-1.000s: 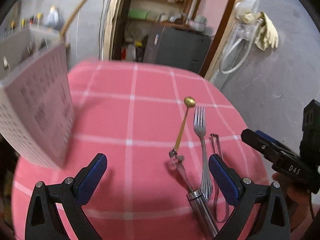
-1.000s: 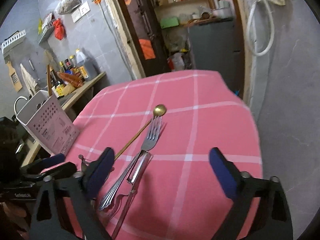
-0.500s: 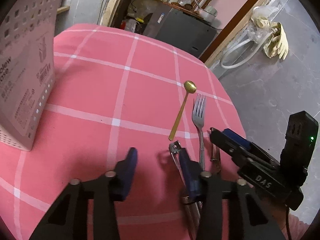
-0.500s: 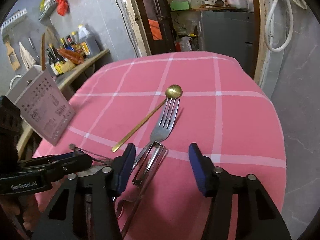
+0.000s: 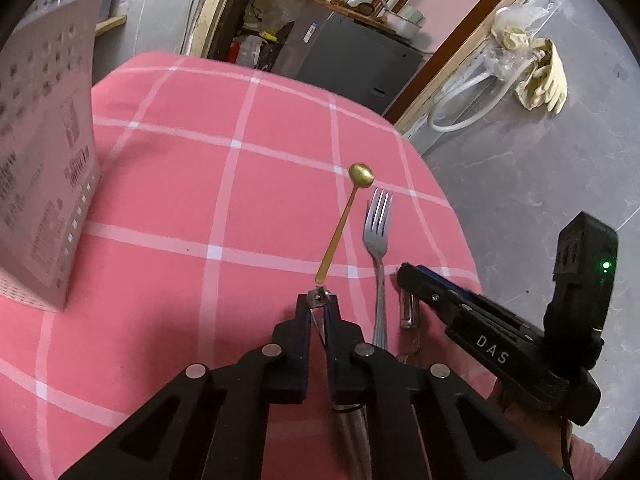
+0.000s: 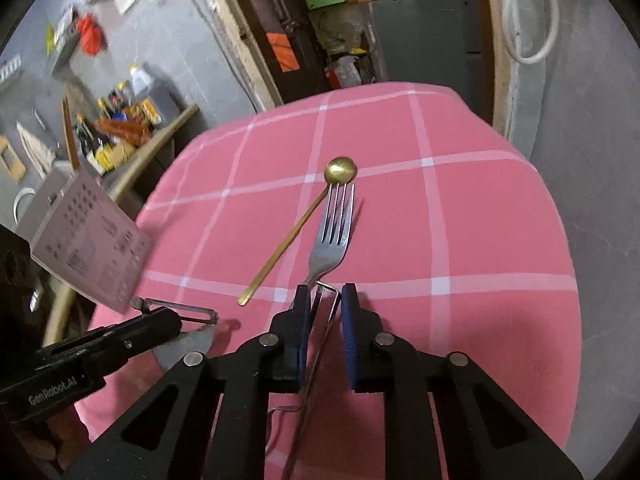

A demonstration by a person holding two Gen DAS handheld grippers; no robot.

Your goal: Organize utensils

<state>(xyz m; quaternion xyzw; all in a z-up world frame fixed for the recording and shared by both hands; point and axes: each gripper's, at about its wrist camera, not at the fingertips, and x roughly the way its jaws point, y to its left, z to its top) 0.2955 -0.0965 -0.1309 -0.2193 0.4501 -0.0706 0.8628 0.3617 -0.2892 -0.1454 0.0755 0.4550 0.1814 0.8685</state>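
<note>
Left gripper (image 5: 318,312) pinches peeler (image 6: 176,312); right view shows bottles (image 6: 120,120).

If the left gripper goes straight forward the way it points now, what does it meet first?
Likely the gold spoon: its handle end lies on the tablecloth just ahead of the left gripper, which is closed on a peeler. Depth is unclear, so it might pass above.

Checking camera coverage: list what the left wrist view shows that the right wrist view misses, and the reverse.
Left wrist only: yellow rubber gloves hanging on the wall, and the right gripper from outside.
Right wrist only: a shelf of bottles, and the left gripper from outside.
Both: pink checked tablecloth, gold spoon, fork, perforated utensil holder.
</note>
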